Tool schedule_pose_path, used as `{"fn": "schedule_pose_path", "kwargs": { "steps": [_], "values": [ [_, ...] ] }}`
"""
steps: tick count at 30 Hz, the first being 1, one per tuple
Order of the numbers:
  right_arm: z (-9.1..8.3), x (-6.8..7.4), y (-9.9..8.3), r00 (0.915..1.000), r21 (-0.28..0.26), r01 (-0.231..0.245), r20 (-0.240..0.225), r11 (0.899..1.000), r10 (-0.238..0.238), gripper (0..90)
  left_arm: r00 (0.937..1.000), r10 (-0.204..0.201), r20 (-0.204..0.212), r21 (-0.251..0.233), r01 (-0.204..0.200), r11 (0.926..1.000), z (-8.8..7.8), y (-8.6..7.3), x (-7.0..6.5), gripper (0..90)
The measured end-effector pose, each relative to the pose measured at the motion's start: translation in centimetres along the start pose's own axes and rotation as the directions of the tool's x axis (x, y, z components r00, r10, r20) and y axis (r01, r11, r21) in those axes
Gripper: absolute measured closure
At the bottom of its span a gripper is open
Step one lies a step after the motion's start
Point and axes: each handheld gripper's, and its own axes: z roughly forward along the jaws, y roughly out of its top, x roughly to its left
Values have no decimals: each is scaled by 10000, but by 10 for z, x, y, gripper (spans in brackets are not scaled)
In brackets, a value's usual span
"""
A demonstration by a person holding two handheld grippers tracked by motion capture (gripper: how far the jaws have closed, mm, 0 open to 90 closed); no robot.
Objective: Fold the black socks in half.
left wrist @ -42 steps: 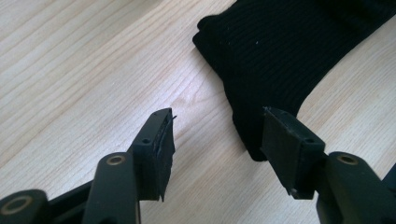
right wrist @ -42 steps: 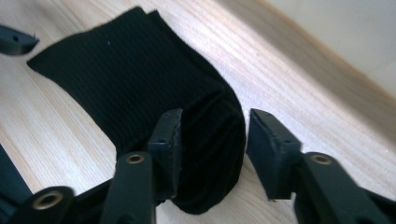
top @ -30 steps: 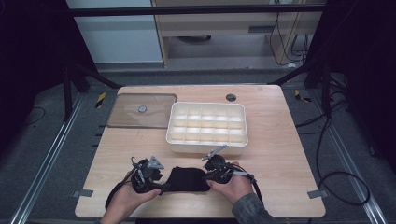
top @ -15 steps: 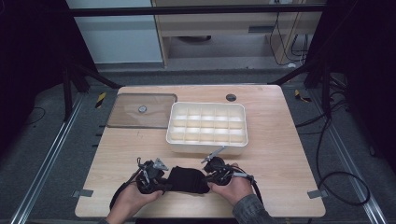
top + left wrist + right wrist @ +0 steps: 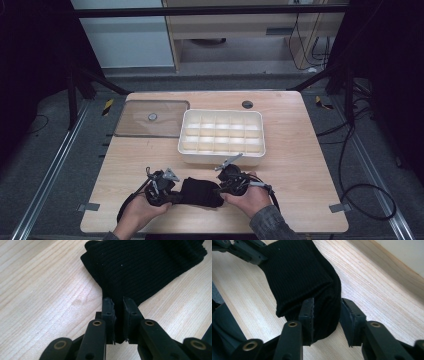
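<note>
At the near edge of the surface, the left hand-held gripper is being kept clamped on one end of a black knitted sock; its jaws have just been closing, and in the left gripper view they are standing narrow with a pinch of dark fabric squeezed between the pads. From these jaws the sock is running straight ahead and slightly to the right, widening into a folded bundle lying flat on the wood.

At the other end the right hand-held gripper is being held around the folded edge of the sock. Its jaws have just been opening: one pad is being shown against the fabric, while the other is standing clear of it with a gap of bare wood showing, so no real hold is being kept there.

In the high view the sock is being spanned between the left hand-held gripper and the right hand-held gripper, its long axis lying across the surface, parallel to the near edge. Both hands are equally close, one at each end. Any coming fold or lift is judged to turn on this axis, with the left end serving as the fixed one.

Just beyond, a white compartment tray is sitting with its cells looking empty, and a clear lid is lying beside it on the left.
</note>
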Motion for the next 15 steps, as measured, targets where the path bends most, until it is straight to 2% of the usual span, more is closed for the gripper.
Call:
{"fn": "schedule_pose_path", "kwargs": {
  "steps": [3, 8, 15],
  "values": [
    [4, -1, 0, 10000, 71, -51, 13, 10000, 51, 641, 10000, 48, 17, 23, -48, 10000, 0, 0, 0, 808],
    [9, -1, -3, 9997, 182, 61, -223, 9998, -57, 799, 10000, 67, -48, -22, -67, 10000, -2, 0, 2, 816],
    [9, 1, -3, 9993, 91, 50, -373, 9999, -47, 825, 9997, 213, -83, -108, -214, 9997, -11, 3, 4, 822]
  ]
}}
